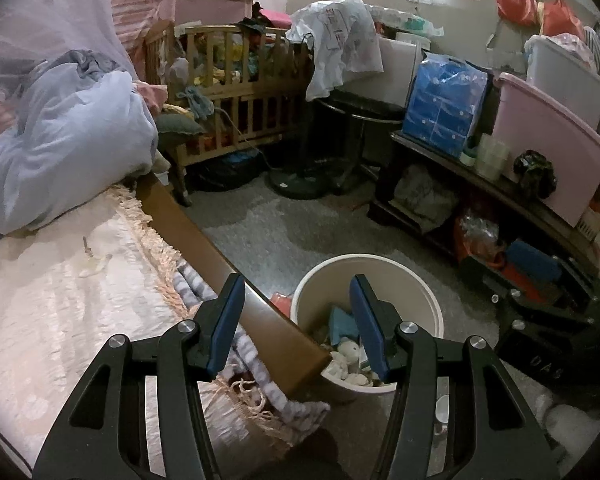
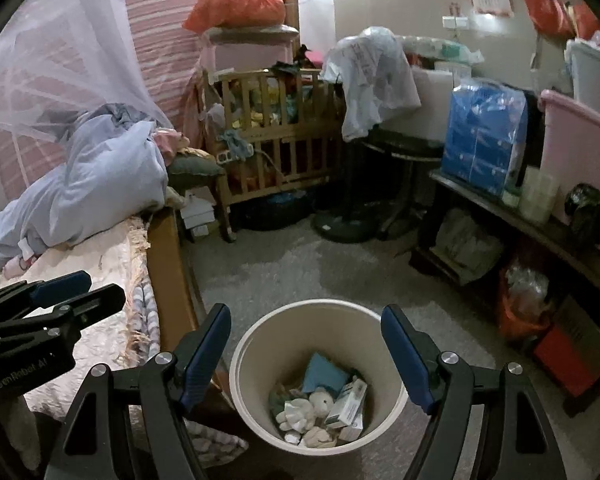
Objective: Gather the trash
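Observation:
A cream round trash bin (image 2: pixel 248 364) stands on the floor beside the bed's wooden corner; it also shows in the left wrist view (image 1: pixel 420 292). It holds crumpled white tissues (image 2: pixel 306 412), a small white box (image 2: pixel 348 402) and a blue wrapper (image 2: pixel 324 372). My right gripper (image 2: pixel 306 344) is open and empty, right above the bin. My left gripper (image 1: pixel 298 316) is open and empty, over the bed corner, left of the bin; it also shows at the left in the right wrist view (image 2: pixel 72 292). A small pale scrap (image 1: pixel 94 264) lies on the bedspread.
A bed with a cream bedspread (image 1: pixel 60 320) and a blue quilt (image 1: pixel 68 136) fills the left. A wooden crib (image 1: pixel 236 88) stands behind. A fan base (image 1: pixel 300 184) and a dark low shelf (image 1: pixel 480 184) with tubs line the right. Grey floor (image 1: pixel 300 232) lies between.

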### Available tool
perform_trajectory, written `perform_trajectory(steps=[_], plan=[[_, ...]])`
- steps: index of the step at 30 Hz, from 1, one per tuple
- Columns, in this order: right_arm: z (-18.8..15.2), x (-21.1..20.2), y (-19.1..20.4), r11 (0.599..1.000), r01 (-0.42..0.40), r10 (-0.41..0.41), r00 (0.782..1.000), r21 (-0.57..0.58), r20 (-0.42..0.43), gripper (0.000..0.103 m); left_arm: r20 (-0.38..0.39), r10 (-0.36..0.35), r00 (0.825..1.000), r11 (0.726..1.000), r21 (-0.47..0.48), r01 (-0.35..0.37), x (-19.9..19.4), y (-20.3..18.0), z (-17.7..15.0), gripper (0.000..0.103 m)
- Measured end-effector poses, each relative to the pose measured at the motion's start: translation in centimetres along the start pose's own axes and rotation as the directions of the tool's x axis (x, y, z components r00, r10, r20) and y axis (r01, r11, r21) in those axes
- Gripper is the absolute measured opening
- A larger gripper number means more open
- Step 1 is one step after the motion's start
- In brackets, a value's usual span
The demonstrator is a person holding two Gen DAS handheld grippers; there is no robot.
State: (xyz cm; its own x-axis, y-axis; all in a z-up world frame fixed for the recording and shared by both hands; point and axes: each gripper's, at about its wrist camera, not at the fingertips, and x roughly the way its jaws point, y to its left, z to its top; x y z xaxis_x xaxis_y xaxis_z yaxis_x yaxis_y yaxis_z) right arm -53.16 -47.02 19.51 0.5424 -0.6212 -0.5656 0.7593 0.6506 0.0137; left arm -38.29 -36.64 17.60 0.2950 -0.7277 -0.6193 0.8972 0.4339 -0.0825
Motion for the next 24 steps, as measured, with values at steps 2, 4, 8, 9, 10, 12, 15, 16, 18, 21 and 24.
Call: perform_trajectory(steps=[2, 4, 8, 9, 10, 12, 15, 16, 18, 21, 24], plan=[[0.2, -0.4, 0.1, 1.0, -0.004, 0.004, 1.0, 0.003, 0.011, 0.075, 0.01, 0.003, 1.0, 1.0, -0.001, -0.003, -0.3, 0.1, -0.1, 0.053], [0.4, -0.9, 0.2, 1.0, -0.006, 0.005, 1.0, 0.006, 0.024, 0.075, 0.019, 0.008, 1.0, 1.0, -0.001, -0.008, -0.7, 0.2, -0.1, 0.053], [0.5, -1.4, 0.4, 1.0, -0.005, 0.005, 0.999, 0.002, 0.039, 0.075, 0.041, 0.015, 0.999, 1.0, -0.003, -0.015, -1.3, 0.3, -0.1, 0.053], [0.6, -1.4, 0.5, 1.0, -0.003, 0.003, 0.999, 0.0, 0.041, 0.075, 0.046, 0.018, 0.999, 1.0, -0.003, -0.018, -1.4, 0.4, -0.1, 0.053], [0.6, -1.5, 0.7, 1.0, -0.003, 0.003, 0.999, -0.003, 0.042, 0.075, 0.05, 0.024, 0.998, 1.0, -0.003, -0.023, -1.5, 0.4, -0.1, 0.053], [0.5, -1.6, 0.7, 1.0, -0.002, 0.002, 0.999, -0.001, 0.041, 0.075, 0.057, 0.026, 0.998, 1.0, -0.003, -0.026, -1.6, 0.4, -0.1, 0.053], [0.7, -1.7, 0.9, 1.0, -0.006, 0.006, 0.999, -0.006, 0.042, 0.076, 0.059, 0.027, 0.998, 1.0, -0.006, -0.027, -1.7, 0.6, -0.2, 0.053], [0.7, -1.8, 0.9, 1.0, -0.006, 0.006, 0.999, -0.007, 0.042, 0.076, 0.059, 0.027, 0.998, 1.0, -0.007, -0.027, -1.8, 0.6, -0.2, 0.053], [0.8, -1.7, 1.0, 1.0, -0.007, 0.007, 0.999, -0.008, 0.041, 0.076, 0.06, 0.029, 0.998, 1.0, -0.006, -0.028, -1.8, 0.7, -0.1, 0.053], [1.0, -1.7, 1.2, 1.0, -0.008, 0.008, 0.999, -0.013, 0.039, 0.077, 0.058, 0.03, 0.998, 1.0, -0.009, -0.029, -1.7, 0.7, -0.1, 0.053], [1.2, -1.4, 1.4, 1.0, -0.012, 0.013, 0.999, -0.017, 0.035, 0.078, 0.06, 0.031, 0.998, 0.999, -0.008, -0.031, -1.7, 0.7, -0.1, 0.053]])
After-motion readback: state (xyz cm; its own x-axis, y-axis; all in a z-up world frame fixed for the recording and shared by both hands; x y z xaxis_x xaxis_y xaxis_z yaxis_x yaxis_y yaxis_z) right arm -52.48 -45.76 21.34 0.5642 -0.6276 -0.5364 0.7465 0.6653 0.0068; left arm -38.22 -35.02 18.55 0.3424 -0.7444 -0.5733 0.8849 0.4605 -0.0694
